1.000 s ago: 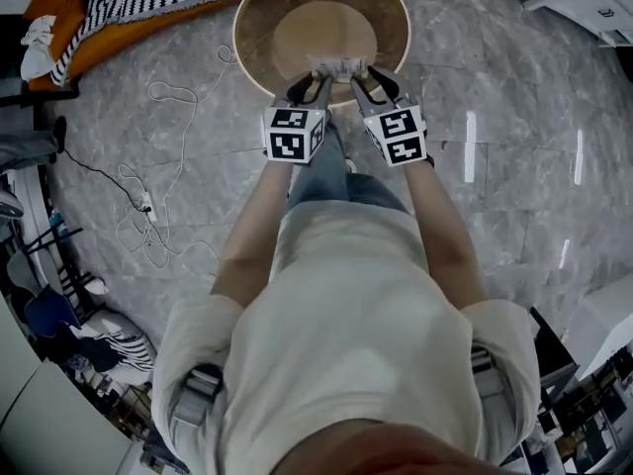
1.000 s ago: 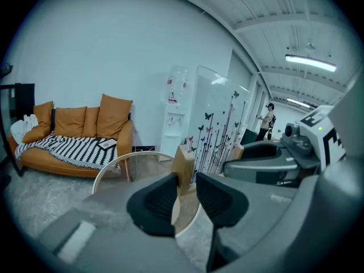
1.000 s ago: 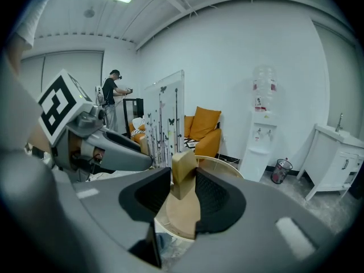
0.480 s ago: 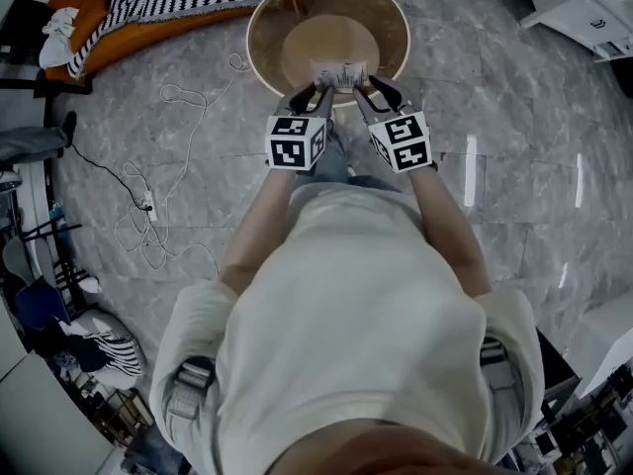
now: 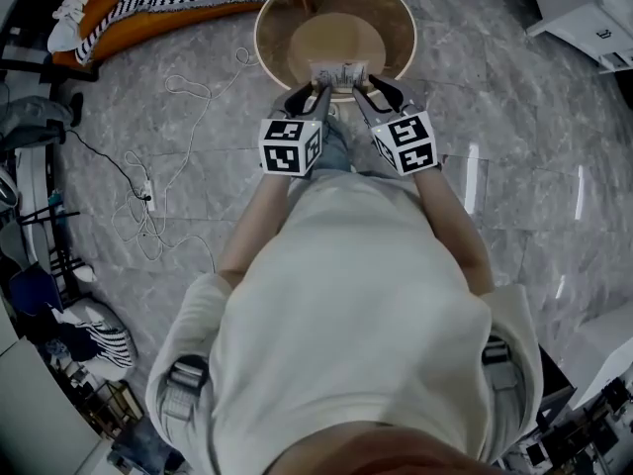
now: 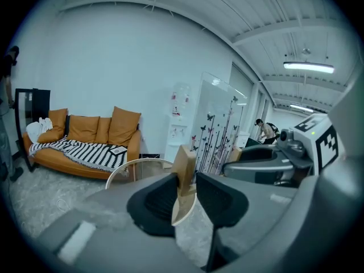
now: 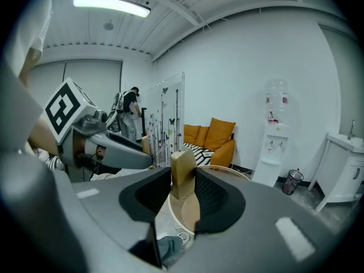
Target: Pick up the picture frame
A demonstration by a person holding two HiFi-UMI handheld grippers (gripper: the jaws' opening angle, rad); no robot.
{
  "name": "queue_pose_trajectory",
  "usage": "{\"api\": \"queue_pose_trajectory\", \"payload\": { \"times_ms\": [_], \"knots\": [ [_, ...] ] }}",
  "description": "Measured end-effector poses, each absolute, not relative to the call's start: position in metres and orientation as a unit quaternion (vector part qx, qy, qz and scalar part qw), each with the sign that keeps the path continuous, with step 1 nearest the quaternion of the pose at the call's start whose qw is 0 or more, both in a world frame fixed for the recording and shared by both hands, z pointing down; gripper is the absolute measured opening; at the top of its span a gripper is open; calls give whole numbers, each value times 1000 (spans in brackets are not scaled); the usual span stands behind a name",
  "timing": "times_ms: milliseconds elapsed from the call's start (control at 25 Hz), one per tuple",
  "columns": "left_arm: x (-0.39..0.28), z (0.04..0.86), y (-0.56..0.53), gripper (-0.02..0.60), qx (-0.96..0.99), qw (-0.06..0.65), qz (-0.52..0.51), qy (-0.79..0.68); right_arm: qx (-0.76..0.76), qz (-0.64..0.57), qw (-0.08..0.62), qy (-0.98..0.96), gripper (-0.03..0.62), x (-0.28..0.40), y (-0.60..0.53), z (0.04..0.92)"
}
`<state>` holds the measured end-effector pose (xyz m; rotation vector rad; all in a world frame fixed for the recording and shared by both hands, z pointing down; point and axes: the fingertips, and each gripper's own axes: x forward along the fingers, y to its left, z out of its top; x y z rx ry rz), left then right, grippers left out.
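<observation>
Small pale-wood picture frame (image 5: pixel 339 71) now clear of the round glass-topped, wood-rimmed table (image 5: pixel 391 13) and drawn back over its near rim since a second ago — left gripper (image 5: pixel 313 93) and right gripper (image 5: pixel 377 93) each clamped on one end, jaws only as wide as the wood — pick-up looks all but done.

I was looking in on what seemed an office lounge: an orange cushioned sofa (image 6: pixel 85 131) under a black-and-white striped throw (image 6: pixel 79 152), a white water dispenser (image 7: pixel 273 141), a grey marble-tile floor (image 5: pixel 514 117) and ceiling strip lights (image 7: pixel 111 4).
</observation>
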<state>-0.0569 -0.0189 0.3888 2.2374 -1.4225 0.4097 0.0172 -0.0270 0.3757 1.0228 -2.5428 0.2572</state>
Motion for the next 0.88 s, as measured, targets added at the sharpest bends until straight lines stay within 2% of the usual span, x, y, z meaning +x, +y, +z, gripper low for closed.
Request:
{"api": "queue_pose_trajectory", "payload": {
  "times_ms": [880],
  "knots": [
    [-55, 379, -21, 107, 812, 223, 152, -517, 369, 89, 179, -908, 121, 20, -27, 368]
  ]
}}
